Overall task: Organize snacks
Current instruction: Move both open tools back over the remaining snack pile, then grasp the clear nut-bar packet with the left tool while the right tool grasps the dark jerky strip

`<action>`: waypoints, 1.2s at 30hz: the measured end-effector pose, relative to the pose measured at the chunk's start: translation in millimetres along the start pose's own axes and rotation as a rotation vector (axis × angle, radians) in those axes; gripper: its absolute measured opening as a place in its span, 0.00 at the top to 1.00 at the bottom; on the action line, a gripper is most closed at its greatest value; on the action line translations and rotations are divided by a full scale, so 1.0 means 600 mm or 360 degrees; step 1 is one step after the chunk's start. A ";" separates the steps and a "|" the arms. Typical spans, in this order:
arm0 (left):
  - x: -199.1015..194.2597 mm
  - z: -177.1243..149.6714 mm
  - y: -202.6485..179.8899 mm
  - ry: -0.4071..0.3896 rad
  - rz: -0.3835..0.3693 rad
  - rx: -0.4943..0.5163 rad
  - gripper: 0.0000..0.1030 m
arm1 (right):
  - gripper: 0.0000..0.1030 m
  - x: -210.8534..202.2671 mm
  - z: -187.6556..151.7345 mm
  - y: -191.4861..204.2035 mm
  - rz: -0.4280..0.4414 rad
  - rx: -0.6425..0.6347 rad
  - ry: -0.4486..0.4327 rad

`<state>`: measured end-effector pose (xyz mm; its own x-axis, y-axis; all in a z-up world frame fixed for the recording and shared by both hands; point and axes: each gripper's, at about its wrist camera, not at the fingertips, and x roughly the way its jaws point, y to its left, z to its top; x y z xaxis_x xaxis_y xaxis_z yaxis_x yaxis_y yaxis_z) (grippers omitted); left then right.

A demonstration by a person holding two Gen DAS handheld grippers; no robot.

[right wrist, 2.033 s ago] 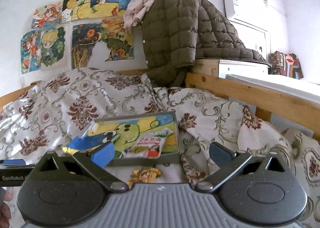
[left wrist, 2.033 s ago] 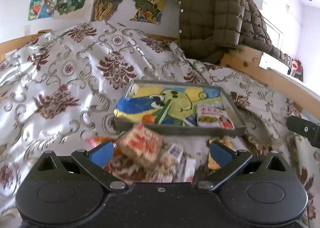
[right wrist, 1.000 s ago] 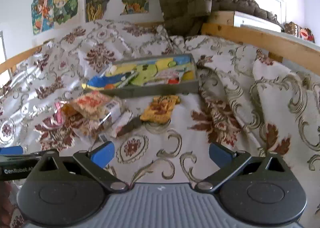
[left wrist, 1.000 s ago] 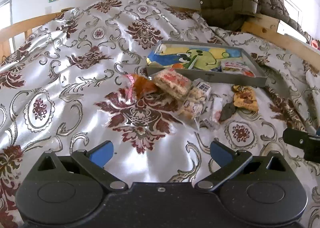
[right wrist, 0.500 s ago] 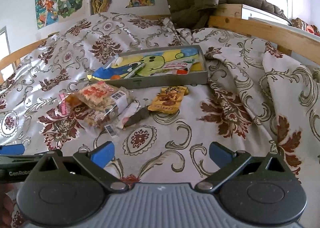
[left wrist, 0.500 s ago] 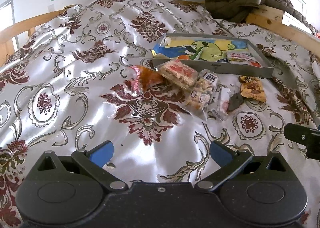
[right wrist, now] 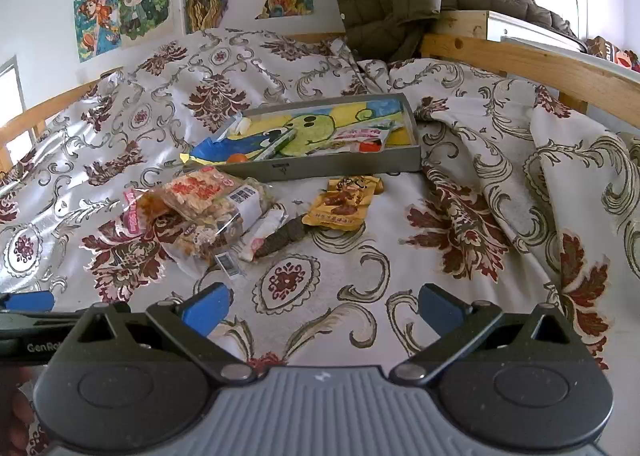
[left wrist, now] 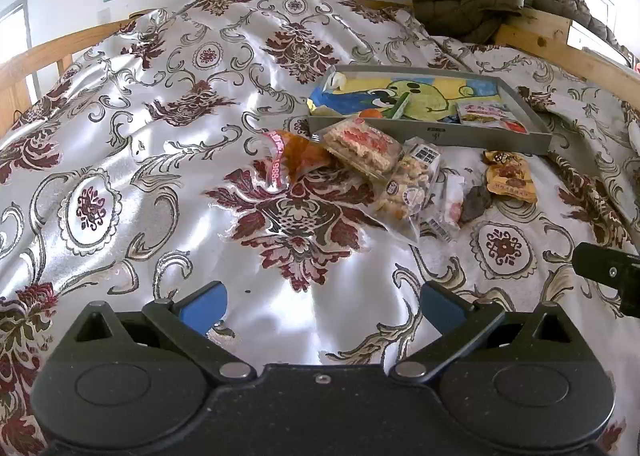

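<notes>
Both grippers had drawn back from the snack pile (left wrist: 384, 175), which now lay far ahead of the left gripper (left wrist: 322, 306) and ahead-left of the right gripper (right wrist: 322, 306). Each stood wide apart, holding nothing. Beyond the pile sat the tray (left wrist: 480, 137), one packet (left wrist: 488, 115) inside. A yellow packet (right wrist: 344, 203) lay just near the tray's front wall. Bare quilt (left wrist: 120, 159) spread between grippers and pile.

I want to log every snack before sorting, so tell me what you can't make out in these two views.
- Snack pile, both views: packets overlap, so the count and the lower packets are hidden.
- Packet labels, e.g. the yellow packet: print too small to read.
- Gray tray: its near wall hides part of the floor.
- Bedspread nearest the cameras: hidden behind each open gripper's body.
</notes>
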<state>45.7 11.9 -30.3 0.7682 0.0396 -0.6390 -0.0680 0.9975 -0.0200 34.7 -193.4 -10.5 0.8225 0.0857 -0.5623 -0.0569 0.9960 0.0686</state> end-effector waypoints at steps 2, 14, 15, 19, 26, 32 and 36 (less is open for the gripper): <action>0.001 0.005 0.001 -0.0008 0.0002 0.0005 0.01 | 0.00 -0.001 0.000 0.002 0.0005 0.0000 -0.0007; 0.036 0.062 -0.001 -0.0082 -0.0051 0.0114 0.01 | 0.00 0.025 0.004 0.007 0.0047 0.0043 -0.0036; 0.040 0.068 -0.002 -0.0085 -0.0061 0.0134 0.01 | 0.00 0.030 0.004 0.007 0.0053 0.0049 -0.0039; 0.065 0.094 -0.004 -0.0081 -0.0118 0.0211 0.01 | 0.00 0.056 0.005 0.008 0.0065 0.0058 -0.0052; 0.120 0.128 0.012 0.0025 -0.0306 0.0107 0.01 | 0.00 0.100 0.009 0.003 0.0121 0.0008 -0.0114; 0.143 0.138 0.018 0.0035 -0.0530 0.0090 0.02 | 0.04 0.148 0.014 0.000 0.0157 0.0029 -0.0051; 0.156 0.140 0.012 0.0056 -0.0617 0.0149 0.08 | 0.10 0.171 0.016 0.002 0.0198 0.0025 -0.0033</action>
<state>170.5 28.0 -25.9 0.7029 -0.3413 -0.6241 0.2822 0.9392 -0.1957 124.7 -183.9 -60.2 0.8213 0.2078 -0.5313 -0.1506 0.9772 0.1495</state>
